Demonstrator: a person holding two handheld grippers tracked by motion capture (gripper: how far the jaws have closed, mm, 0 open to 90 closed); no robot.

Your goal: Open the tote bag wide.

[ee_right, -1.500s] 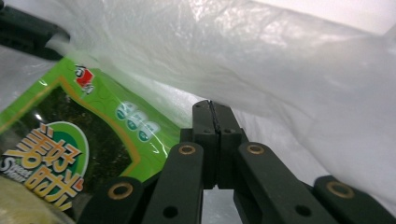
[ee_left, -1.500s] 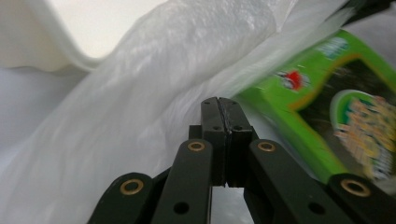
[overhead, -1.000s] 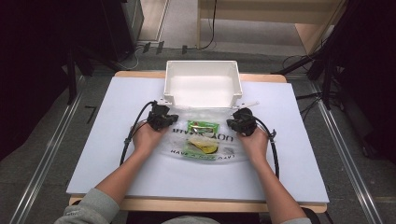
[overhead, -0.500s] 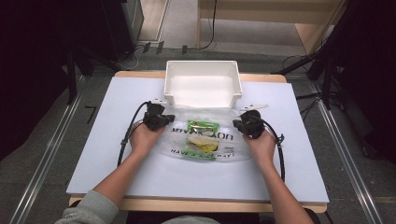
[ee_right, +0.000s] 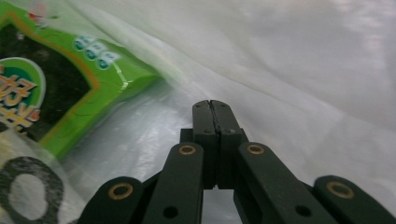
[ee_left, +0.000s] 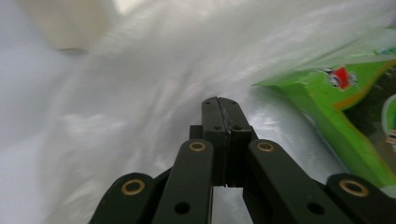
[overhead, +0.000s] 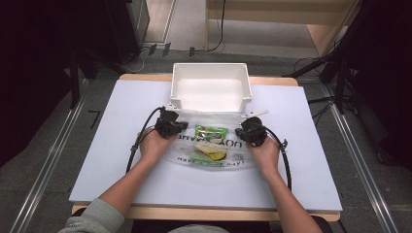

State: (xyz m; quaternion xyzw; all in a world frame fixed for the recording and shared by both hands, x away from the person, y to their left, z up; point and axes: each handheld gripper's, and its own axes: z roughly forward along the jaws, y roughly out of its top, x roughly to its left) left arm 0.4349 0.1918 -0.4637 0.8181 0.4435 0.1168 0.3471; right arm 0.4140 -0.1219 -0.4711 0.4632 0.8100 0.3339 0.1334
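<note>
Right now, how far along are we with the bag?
Done: green packet sits inside the clear plastic bag. In hand: left tool and right tool, jaws shut, at the bag's two sides. Left, probably: moving it to the empty white bin.

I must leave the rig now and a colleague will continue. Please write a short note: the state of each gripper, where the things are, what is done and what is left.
Left gripper: jaws together, at the left edge of the clear plastic bag; whether film is pinched between them cannot be told.
Right gripper: the same, at the bag's right edge.
Things: the bag lies flat on the table, just in front of the white bin. Inside it are a green snack packet and a yellowish item.
Done: both grippers are at the bag's sides.
Left: probably lifting the bag into the bin, which looks empty.
</note>
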